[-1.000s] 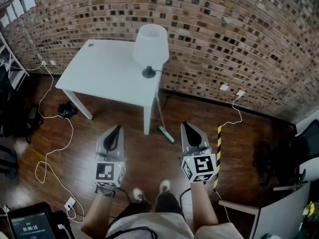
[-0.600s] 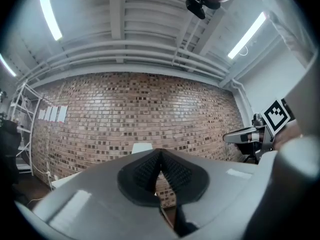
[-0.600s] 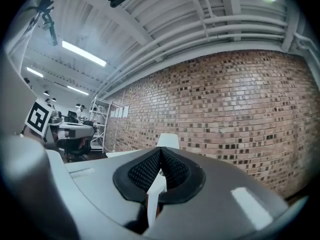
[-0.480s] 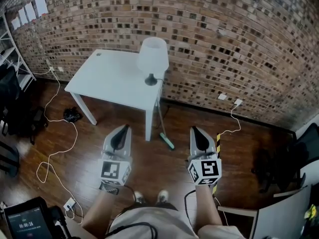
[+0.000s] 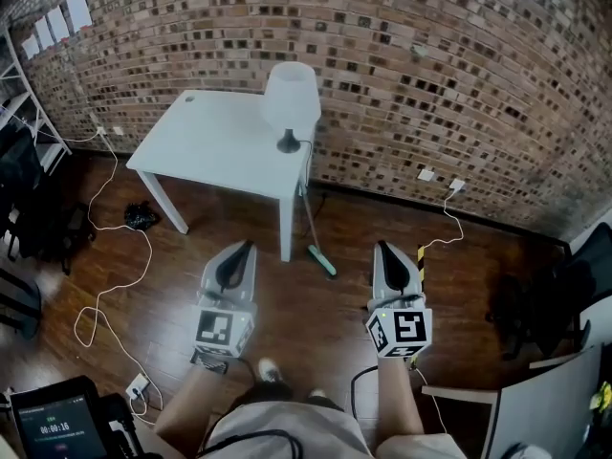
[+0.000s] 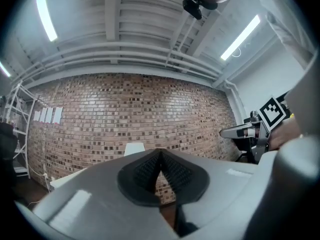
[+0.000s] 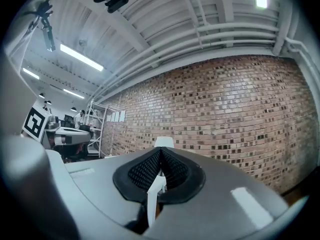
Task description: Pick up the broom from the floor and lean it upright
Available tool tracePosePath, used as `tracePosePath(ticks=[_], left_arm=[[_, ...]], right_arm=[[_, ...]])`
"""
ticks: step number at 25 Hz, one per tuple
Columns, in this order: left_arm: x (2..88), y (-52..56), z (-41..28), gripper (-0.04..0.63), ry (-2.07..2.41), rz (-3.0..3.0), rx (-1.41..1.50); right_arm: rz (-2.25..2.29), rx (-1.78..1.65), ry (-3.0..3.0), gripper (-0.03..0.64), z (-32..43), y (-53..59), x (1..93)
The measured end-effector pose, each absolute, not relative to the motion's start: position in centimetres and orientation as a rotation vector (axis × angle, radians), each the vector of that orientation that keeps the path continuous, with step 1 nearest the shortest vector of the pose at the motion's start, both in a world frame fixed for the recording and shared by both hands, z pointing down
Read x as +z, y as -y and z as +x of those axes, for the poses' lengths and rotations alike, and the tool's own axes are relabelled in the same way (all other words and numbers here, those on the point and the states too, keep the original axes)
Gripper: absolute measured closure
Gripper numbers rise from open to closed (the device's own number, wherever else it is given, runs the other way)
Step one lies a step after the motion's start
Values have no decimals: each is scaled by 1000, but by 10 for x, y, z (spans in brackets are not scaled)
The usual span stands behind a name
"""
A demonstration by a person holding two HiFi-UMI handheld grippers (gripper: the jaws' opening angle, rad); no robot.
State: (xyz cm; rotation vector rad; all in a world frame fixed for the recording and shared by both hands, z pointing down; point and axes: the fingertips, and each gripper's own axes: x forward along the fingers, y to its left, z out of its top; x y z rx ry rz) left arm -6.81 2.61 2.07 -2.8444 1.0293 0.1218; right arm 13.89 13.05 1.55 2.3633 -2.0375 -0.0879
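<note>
Head view first: further back from the table (image 5: 212,142) than a second ago, one shoe (image 5: 268,369) in sight instead of two. Left gripper (image 5: 246,247) and right gripper (image 5: 384,248) shifted a little rightward in the picture, side by side as before, pointing toward the wall, both empty. Broom (image 5: 320,259) unmoved: green head on the floor just past the table's near right leg, handle slanting up along the table's right edge; hard to tell whether propped on the table or on the wall. Well apart from both grippers. On the table's far right corner, a white lamp (image 5: 291,98). Underneath, dark wooden floor (image 5: 316,304), with a white cable (image 5: 145,247) looping off to the left of the table, a black-and-yellow striped bar (image 5: 420,256) just beside the right gripper, and a tablet (image 5: 53,426) down by the person's left arm. Behind, a brick wall (image 5: 459,75) with sockets (image 5: 426,174) low down, paper sheets (image 5: 69,12) and a metal shelf (image 5: 24,113) toward the left. Left gripper view next: pads pressed together, nothing gripped, lamp shade just above them, brick beyond, strip lights (image 6: 45,14) overhead, right gripper out at the right edge. Right gripper view last: jaws likewise closed and empty, lamp shade peeking over the pads, left gripper at the left edge, shelf and sheets behind it.
</note>
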Motion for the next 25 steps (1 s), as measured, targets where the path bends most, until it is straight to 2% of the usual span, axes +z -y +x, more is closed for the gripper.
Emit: tracePosePath(ticks=[8, 16, 25], left_arm=[[28, -125, -54, 597, -1021, -2844, 100], [40, -227, -57, 595, -1025, -2877, 89], [4, -269, -67, 597, -866, -2881, 145]], right_arm=[[2412, -74, 2072, 603, 157, -225, 15], [2318, -19, 2089, 603, 143, -328, 14], [2387, -126, 2031, 604, 101, -376, -18]])
